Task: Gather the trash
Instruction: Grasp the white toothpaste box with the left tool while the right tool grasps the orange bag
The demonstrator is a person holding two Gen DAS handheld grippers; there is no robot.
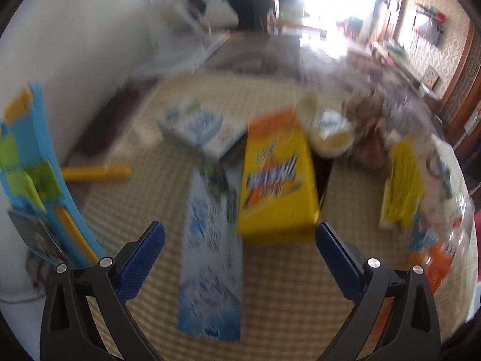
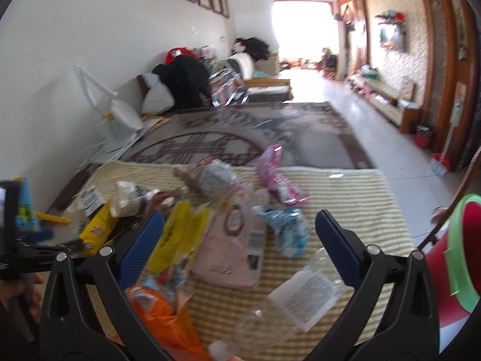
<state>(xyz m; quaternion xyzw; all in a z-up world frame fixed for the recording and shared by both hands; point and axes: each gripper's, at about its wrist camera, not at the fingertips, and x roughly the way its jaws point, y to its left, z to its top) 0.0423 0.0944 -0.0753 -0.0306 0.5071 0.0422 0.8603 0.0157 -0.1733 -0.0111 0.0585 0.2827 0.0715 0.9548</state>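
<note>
Trash lies scattered on a yellow-striped mat (image 2: 354, 198). In the blurred left wrist view a yellow-orange box (image 1: 276, 180) lies just ahead of my open, empty left gripper (image 1: 240, 240), with a long blue-white carton (image 1: 210, 255) between the jaws and a white-blue box (image 1: 204, 129) behind. In the right wrist view my open, empty right gripper (image 2: 239, 240) hovers over a pink wrapper (image 2: 234, 240), a yellow bag (image 2: 177, 234), a blue-white wrapper (image 2: 288, 228) and a clear plastic bottle (image 2: 288, 303). A red bin with a green rim (image 2: 460, 255) is at the right edge.
A paper bowl (image 1: 327, 132) and brown crumpled trash (image 1: 366, 126) lie behind the yellow box. An orange bag (image 2: 162, 316) and a pink packet (image 2: 276, 174) lie on the mat. A blue toy (image 1: 39, 180) stands left. A carpet (image 2: 255, 132) and cluttered wall lie beyond.
</note>
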